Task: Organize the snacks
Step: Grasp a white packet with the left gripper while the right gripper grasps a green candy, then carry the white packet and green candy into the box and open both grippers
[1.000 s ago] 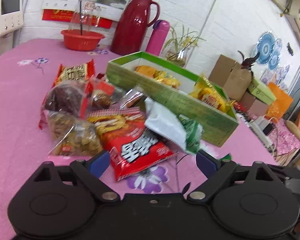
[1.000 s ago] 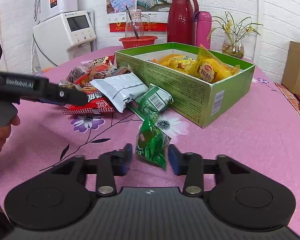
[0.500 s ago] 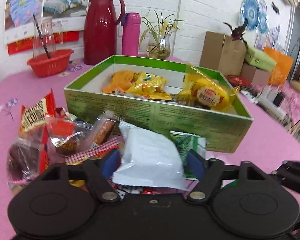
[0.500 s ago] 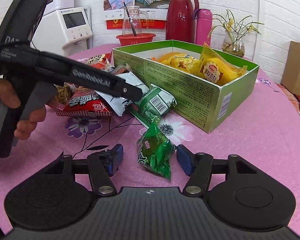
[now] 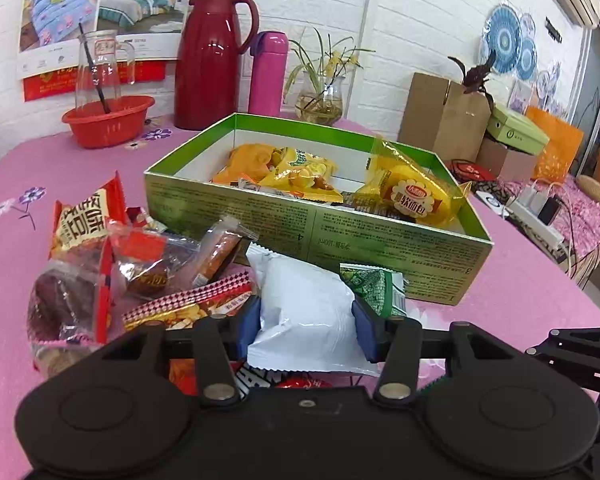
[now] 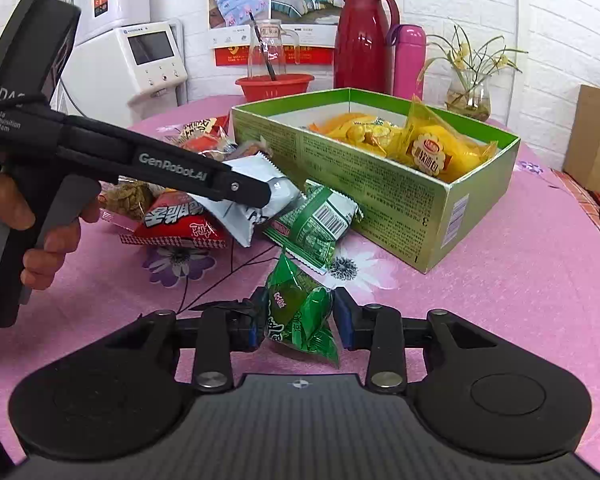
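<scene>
A green box on the pink table holds several yellow snack packs. In front of it lies a pile of snacks. My left gripper is shut on a white packet at the pile's right side; it also shows in the right wrist view, lifting the white packet. My right gripper is shut on a small green packet just above the table, in front of the box. A green striped packet lies between.
A red snack bag, dark and clear-wrapped snacks lie left of the box. Red thermos, pink bottle, red bowl and plant vase stand behind. Cardboard boxes sit at right.
My left gripper moved forward over the pile and closed on the white packet. My right gripper opened slightly around the green packet, then closed on it again.
</scene>
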Motion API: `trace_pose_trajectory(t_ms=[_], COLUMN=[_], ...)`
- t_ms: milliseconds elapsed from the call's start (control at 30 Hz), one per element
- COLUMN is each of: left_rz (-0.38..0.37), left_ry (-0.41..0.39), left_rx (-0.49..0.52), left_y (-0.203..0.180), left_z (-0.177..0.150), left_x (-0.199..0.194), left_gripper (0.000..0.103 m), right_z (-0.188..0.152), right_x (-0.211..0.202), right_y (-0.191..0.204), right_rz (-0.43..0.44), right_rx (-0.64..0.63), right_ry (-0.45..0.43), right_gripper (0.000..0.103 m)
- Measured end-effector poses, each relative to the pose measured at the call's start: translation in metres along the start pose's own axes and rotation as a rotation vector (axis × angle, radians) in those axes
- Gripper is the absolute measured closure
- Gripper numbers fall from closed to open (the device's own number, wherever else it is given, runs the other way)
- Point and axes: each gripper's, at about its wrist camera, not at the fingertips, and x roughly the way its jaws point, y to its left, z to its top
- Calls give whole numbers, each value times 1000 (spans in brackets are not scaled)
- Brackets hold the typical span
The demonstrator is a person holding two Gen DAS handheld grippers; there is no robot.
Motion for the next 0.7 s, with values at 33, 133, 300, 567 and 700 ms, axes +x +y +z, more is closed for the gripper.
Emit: trace_pose_trajectory(t_ms=[33, 133, 300, 567, 700], left_rz=[-8, -46, -98, -108, -85], left_ry=[-3, -24, -124, -241, -247], left_rx=[-14, -68, -83, -114, -153], left_y=[2, 6, 3, 5, 18], left_z=[-1, 2, 26, 82, 99], left_x=[-4, -21, -53, -48, -19], left_gripper=[58, 59, 59, 58, 58], right_z=[1, 6, 29, 82, 100], right_x=[-2, -10, -21, -8, 20], right_y=[1, 2, 3, -12, -26], right_rz=[0, 3, -3, -78, -111], right_rx=[-2, -3, -23, -24, 13], right_ry=[-8, -40, -131, -281, -282], right_gripper=[43, 43, 44, 43, 43])
